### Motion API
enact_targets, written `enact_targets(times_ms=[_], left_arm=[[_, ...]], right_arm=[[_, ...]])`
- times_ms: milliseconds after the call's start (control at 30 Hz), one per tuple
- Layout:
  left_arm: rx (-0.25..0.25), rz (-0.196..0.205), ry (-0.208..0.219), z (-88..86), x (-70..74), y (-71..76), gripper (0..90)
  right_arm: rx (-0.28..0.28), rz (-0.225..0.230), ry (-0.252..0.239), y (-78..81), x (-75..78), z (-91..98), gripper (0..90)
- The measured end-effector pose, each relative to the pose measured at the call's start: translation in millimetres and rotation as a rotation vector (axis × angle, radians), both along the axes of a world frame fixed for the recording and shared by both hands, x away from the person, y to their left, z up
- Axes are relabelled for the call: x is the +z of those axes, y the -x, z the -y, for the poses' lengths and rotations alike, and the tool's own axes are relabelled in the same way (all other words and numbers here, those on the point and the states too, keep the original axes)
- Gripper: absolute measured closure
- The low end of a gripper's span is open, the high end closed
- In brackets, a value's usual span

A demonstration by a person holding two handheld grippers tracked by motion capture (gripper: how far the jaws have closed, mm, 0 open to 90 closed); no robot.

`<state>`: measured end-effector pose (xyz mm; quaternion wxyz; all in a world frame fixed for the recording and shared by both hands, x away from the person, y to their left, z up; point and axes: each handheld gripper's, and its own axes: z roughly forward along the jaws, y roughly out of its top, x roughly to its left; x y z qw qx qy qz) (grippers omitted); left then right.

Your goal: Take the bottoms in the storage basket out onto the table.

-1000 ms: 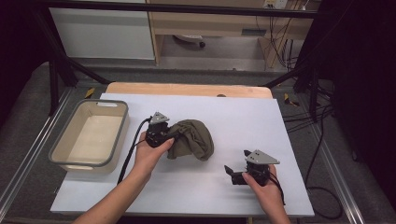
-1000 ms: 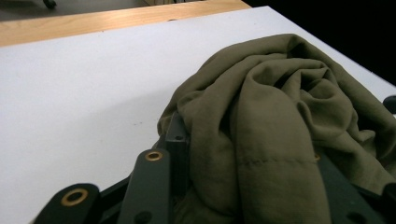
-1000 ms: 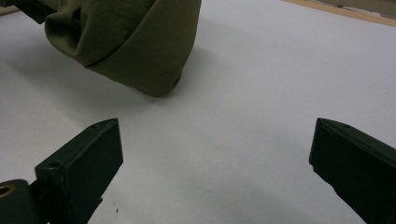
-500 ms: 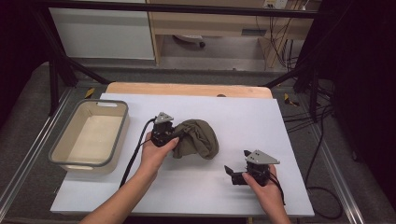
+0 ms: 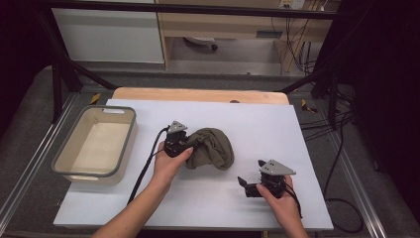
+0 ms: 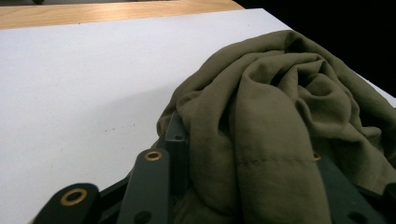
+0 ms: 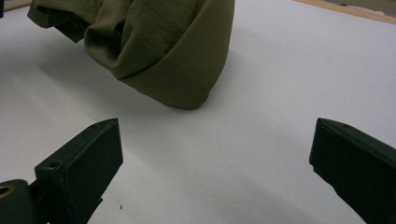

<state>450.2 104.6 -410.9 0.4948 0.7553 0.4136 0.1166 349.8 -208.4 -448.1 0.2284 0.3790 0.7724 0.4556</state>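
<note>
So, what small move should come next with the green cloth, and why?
Probably lift the left hand-held gripper a little and carry the olive-green cloth toward the grey-rimmed bin. Its jaws look shut on a fold of the cloth in the left gripper view, and the bunched cloth still rests on the white table. The right hand-held gripper stands open, apart from the cloth.

I'm working in what looks like a lab test bay: beyond my left gripper a white surface sits inside a black metal frame, with loose cables right of my right gripper and plain cabinets behind.
</note>
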Motion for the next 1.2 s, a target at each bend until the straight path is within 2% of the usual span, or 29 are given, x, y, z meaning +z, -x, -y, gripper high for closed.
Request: enact_targets(times_ms=[400,800,1200], left_arm=[[-0.013,0.015,-0.02,4.1,-5.0,2.2,61.0],[-0.02,0.03,-0.021,5.0,-10.0,4.1,59.1],[-0.026,0.037,-0.017,6.8,-11.6,9.8,51.5]], right_arm=[[0.001,0.001,0.001,0.2,-0.1,-1.0,3.3],[0.002,0.002,0.004,0.1,-0.5,-1.2,3.3],[0.007,-0.001,0.007,0.2,-0.7,-2.0,3.3]])
